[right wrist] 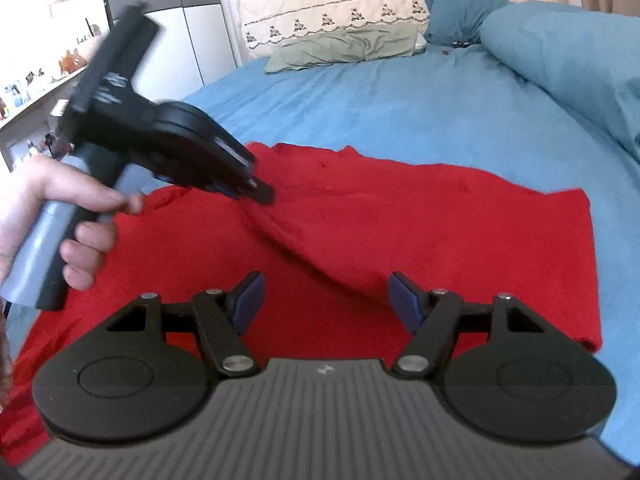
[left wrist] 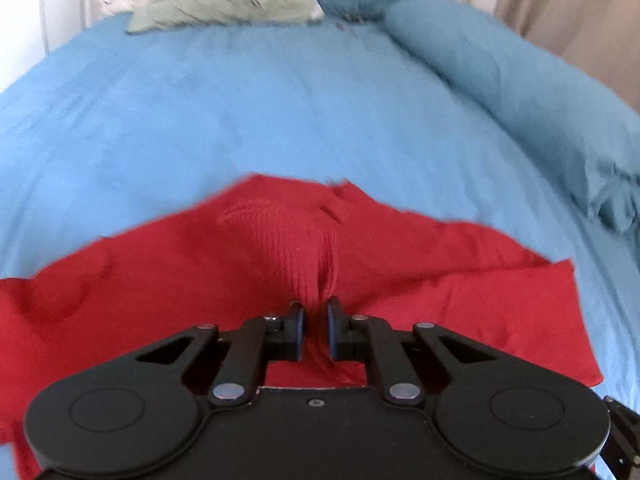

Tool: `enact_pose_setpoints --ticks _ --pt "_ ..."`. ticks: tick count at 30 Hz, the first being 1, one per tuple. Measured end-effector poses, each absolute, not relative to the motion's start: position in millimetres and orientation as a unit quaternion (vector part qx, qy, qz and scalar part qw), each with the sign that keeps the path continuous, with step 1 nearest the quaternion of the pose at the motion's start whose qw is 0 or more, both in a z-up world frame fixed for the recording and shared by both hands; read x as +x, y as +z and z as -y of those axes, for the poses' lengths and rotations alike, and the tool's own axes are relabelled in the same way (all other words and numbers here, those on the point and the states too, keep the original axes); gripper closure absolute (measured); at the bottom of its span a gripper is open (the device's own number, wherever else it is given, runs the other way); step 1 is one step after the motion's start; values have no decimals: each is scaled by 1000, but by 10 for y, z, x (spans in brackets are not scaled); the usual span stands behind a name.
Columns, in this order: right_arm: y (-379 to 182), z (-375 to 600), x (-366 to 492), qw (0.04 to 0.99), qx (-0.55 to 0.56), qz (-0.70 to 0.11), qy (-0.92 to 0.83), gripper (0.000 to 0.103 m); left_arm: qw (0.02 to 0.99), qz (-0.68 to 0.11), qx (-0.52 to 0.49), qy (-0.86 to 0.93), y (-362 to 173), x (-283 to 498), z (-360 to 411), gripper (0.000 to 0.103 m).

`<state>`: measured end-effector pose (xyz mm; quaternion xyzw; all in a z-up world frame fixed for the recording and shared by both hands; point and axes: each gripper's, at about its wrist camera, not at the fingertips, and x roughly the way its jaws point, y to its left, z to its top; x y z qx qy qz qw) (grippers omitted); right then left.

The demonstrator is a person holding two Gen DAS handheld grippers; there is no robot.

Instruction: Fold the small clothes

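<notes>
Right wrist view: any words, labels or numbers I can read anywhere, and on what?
None can be read.
Left tongs: pale marks on the black body, too blurred.
Cream pillow: a stitched motif border, not lettering.
Red garment: no label or print showing.

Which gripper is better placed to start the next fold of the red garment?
Left. The left gripper is shut on a pinched ridge of the red garment, ready to draw it over. The right gripper hangs open above the cloth, gripping nothing.
</notes>
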<state>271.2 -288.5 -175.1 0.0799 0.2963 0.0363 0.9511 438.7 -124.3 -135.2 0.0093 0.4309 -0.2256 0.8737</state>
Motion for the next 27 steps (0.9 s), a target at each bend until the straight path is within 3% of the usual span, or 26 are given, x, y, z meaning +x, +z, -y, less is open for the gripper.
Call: enact_pose_setpoints --ticks 3,5,6,11,13,17,19,21,22,23,27 --pt "-1786 2837 2709 949 86 -300 37 19 889 -396 -48 -224 -1380 4262 821 82" --pt "-1824 2823 2721 946 90 -308 39 19 885 -404 -90 -213 -1545 4200 560 52" --pt "-1858 2813 2719 945 91 -313 37 19 879 -417 -105 -208 -1627 4195 474 46" --pt "-1912 2767 2696 944 86 -316 33 19 867 -420 -169 -208 -1801 4099 176 40" --pt "-1906 2768 2699 944 85 -316 33 19 867 -419 -163 -212 -1769 4126 231 34" --pt "-1890 2771 2718 944 85 -316 32 19 866 -431 -148 -205 -1731 4189 352 34" --pt "-1868 2756 2740 944 89 -316 34 19 876 -426 -122 -192 -1754 4187 403 38" --pt "-1866 2748 2769 944 86 -316 35 19 880 -428 -107 -176 -1797 4217 428 53" --pt "-1859 2742 2769 944 82 -317 35 19 881 -429 -105 -169 -1813 4245 433 81" --pt "-1848 2741 2772 944 80 -317 34 19 877 -439 -106 -167 -1828 4283 437 99" --pt "-1833 2767 2718 943 82 -322 33 17 884 -421 -111 -172 -1692 4369 455 99"
